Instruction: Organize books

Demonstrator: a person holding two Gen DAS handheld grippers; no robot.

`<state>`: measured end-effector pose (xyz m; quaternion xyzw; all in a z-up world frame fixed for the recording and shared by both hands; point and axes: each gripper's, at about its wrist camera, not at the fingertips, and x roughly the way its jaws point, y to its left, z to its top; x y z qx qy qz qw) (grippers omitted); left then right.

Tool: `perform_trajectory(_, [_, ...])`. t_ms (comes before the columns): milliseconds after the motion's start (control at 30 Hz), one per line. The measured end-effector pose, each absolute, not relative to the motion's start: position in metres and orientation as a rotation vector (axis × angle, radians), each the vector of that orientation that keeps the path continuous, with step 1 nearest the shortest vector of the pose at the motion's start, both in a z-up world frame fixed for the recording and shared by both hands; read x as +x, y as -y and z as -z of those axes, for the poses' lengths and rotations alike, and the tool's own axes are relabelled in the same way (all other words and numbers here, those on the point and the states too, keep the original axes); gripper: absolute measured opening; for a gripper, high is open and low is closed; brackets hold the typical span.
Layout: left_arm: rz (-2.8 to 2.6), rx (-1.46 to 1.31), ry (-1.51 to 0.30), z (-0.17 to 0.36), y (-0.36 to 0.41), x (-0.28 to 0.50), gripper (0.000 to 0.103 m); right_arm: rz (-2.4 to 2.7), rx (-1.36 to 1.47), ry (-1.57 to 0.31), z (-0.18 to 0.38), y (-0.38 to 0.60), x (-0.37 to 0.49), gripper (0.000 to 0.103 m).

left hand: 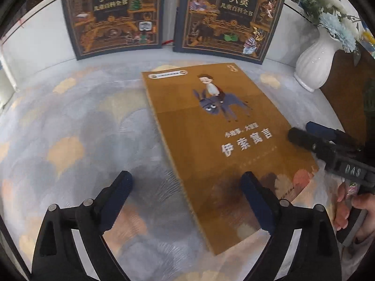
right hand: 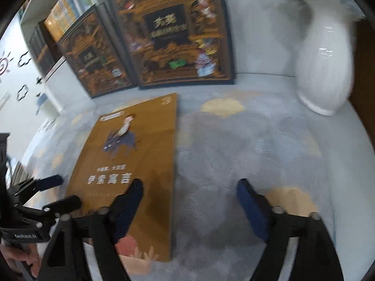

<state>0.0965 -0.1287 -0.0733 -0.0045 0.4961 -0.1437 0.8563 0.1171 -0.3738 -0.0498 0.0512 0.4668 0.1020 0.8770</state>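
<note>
Surface: I see a grey-blue cloth with pale yellow patches.
Flat on it: brown book, cover up.
Standing at the back: two dark books, side by side, covers toward me.
Right rear: white vase, upright.

We see a white ribbed vase standing at the far right edge of the tabletop, holding pale blue and white flowers. Beneath it lies a grey-blue cloth patterned with cream and peach patches, covering the tabletop to its edges. On the left, a white wall carries sun and cloud stickers.
</note>
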Motion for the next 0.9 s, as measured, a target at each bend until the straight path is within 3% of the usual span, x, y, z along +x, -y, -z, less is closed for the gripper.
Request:
perform_trajectory(467, [0.494,0.0,-1.11,0.065,0.108,0.055,0.094,-0.508,0.325,-1.103,0.042,0.323,0.059,0.093])
perform_trajectory(800, [0.572,-0.065,-1.17,0.066,0.029,-0.094,0.094,-0.662,0.303,-1.19,0.043,0.246,-0.068,0.092])
perform_trajectory(900, [0.653,-0.076,-1.179,0.067,0.003,-0.13,0.094,-0.741,0.217,-1.212,0.044,0.232,-0.11,0.086])
